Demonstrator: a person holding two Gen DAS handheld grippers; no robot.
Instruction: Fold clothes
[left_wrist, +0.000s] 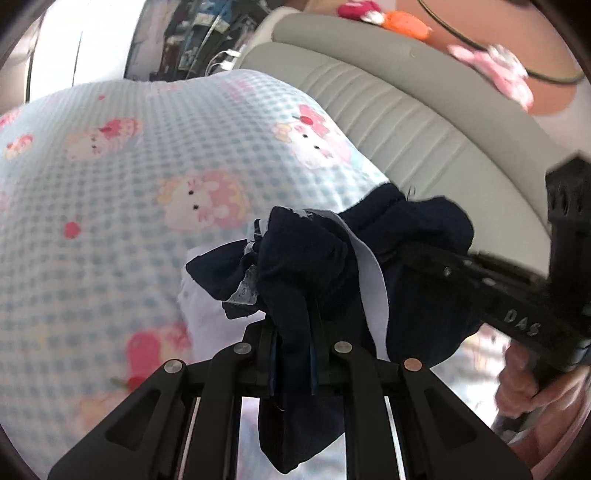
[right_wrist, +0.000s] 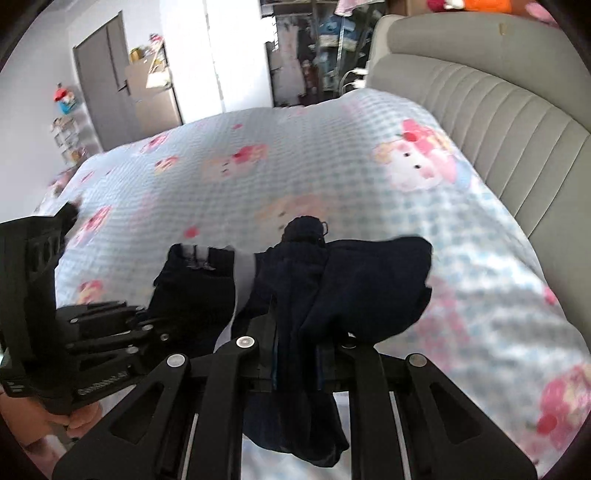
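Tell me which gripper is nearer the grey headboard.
Right. The right gripper grips the navy garment on the headboard side; the left gripper holds it farther out over the checked bedspread.

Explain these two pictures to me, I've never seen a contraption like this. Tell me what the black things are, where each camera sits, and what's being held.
No robot here: a person holds a two-finger gripper in each hand, each carrying a fisheye camera looking along its fingers. One picture comes from the left gripper, the other from the right gripper. Both are shut on the same dark navy garment, bunched between them. Below lies a bed with a checked cartoon-print cover and a grey padded headboard. The picture is blurred.
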